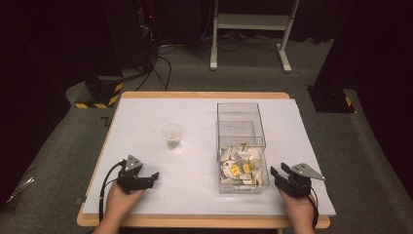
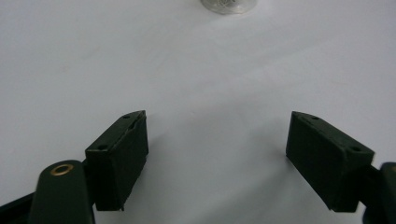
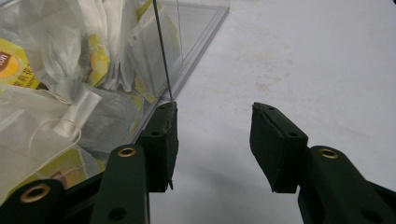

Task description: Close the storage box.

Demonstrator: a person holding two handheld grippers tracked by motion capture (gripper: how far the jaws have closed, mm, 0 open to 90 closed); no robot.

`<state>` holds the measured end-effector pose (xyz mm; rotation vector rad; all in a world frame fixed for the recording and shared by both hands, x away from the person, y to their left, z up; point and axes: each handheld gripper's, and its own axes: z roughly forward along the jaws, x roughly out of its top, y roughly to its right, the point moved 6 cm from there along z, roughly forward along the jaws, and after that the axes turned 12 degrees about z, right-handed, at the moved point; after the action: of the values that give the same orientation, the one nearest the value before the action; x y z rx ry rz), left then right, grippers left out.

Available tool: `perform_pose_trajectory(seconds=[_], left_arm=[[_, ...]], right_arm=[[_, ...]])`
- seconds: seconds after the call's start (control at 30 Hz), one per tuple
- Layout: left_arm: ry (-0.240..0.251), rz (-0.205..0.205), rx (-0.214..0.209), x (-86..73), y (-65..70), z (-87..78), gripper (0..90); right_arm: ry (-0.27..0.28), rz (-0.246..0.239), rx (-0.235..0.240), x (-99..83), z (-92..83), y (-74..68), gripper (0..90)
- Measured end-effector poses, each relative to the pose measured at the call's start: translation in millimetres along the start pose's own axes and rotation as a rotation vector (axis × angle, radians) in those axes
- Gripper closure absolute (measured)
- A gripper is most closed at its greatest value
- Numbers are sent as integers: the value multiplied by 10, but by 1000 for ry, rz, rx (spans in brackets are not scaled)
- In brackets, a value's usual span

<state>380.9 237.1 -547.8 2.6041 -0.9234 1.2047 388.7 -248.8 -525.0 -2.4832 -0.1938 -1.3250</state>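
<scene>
Room: dark floor around a white table [image 1: 195, 122], cables and a white stand at the far side.
Cup: a small clear cup [image 1: 171, 135] stands upright left of the middle of the table, with something pale at its bottom; its base also shows at the far edge of the left gripper view [image 2: 229, 5].
Box: a clear plastic box [image 1: 240, 127] stands right of the middle; its near half is heaped with tea bags [image 1: 242, 168], white with yellow tags.
Left gripper [image 1: 155, 176]: near left, low over the bare table, jaws spread wide with nothing between them, well short of the cup.
Right gripper [image 1: 273, 173]: near right, just beside the box's near right corner, jaws partly open and empty; its one jaw sits right at the wall's edge [image 3: 166, 56].
Risk: the right jaw may knock the box wall and shove the box, since it sits so close outside it.
Risk: the light cup may tip if the left jaws strike it off centre.
In the way: the box wall stands between the right gripper and the tea bags, so I judge it must go over the rim.
</scene>
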Motion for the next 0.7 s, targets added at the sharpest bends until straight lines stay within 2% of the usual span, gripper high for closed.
perform_pose_trajectory(seconds=[0.17,0.7], left_arm=[[-9,28,6,1,21,16,164],[-7,18,15,-4,32,16,157]], right_arm=[[20,-13,-4,53,-58,-27,499],[64,-38,34,183,-249,-137,474]])
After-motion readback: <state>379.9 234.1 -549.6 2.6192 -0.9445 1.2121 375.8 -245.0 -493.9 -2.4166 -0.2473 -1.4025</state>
